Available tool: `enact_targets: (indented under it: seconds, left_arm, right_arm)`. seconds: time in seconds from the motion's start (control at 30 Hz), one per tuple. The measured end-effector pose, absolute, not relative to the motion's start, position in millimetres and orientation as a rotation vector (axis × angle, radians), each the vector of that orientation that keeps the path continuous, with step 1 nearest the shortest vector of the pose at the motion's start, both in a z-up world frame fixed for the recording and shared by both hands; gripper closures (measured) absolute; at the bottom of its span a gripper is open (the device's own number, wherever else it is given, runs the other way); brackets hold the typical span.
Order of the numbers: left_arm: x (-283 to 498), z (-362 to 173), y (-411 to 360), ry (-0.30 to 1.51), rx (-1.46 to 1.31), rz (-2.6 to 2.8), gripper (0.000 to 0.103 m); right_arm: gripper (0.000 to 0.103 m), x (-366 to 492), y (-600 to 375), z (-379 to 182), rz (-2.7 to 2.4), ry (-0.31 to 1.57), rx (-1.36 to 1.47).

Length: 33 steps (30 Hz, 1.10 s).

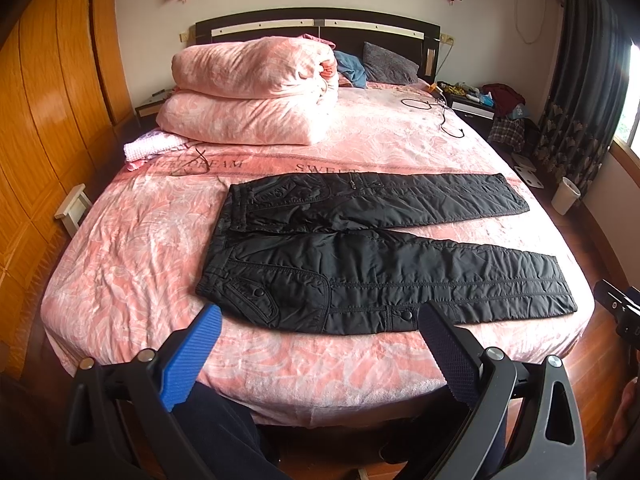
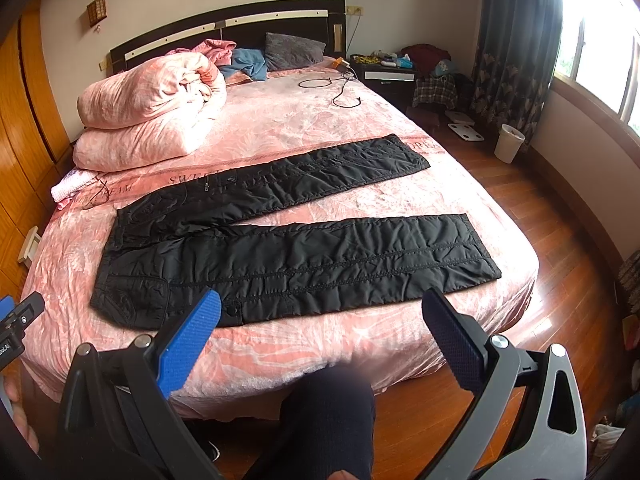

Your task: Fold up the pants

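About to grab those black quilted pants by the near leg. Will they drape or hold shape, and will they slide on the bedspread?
The black quilted pants look padded, so they will probably bend in soft, bulky folds rather than crease sharply. Their shell has a slight sheen, so layers may slip over each other. The pink bedspread looks plush and may grip them when dragged.

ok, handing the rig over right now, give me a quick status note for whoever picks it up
Left gripper: open, empty, held off the near edge of the bed, pointing at the waist end of the pants.
Right gripper: open, empty, also short of the bed edge, pointing at the near leg.
Black pants: flat on the pink bedcover, waist to the left, both legs stretched right and spread apart in a V.
Done: pants laid out; no fold made.
Left: all folding. Probably bring one leg over the other first, then fold lengthwise.
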<state>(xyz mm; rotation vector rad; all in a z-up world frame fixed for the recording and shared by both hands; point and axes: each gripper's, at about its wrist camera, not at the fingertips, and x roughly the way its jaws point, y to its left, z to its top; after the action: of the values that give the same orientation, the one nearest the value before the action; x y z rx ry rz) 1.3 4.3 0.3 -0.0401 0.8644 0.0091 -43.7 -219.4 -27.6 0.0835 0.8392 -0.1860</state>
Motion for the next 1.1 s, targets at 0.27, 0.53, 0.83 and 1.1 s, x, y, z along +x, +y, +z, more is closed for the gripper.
enact_targets:
  seconds: [0.27,0.53,0.83,1.1]
  left_arm:
    - [41.0,-88.4,44.6,1.085,-0.059,-0.174,0.004]
    - [93.4,-163.6,181.5,1.087,-0.405,-0.099,0.004]
    - [151.9,-271.7,260.8,1.247,-0.829,0.096,0.004]
    - [175.6,-297.2,232.0,1.346,-0.708,0.174,0.034]
  right_arm:
    - [0.002,-11.8,-256.7,-67.0,-0.086,0.905,0.187]
    - [0.002,31.8,-308.8,-163.3,-0.006,1.075,0.362]
    - [0.002,37.2,-343.1,-214.8,-0.035,1.091,0.428]
    - [0.002,39.4,-432.3,-266.6,-0.097,1.125,0.712]
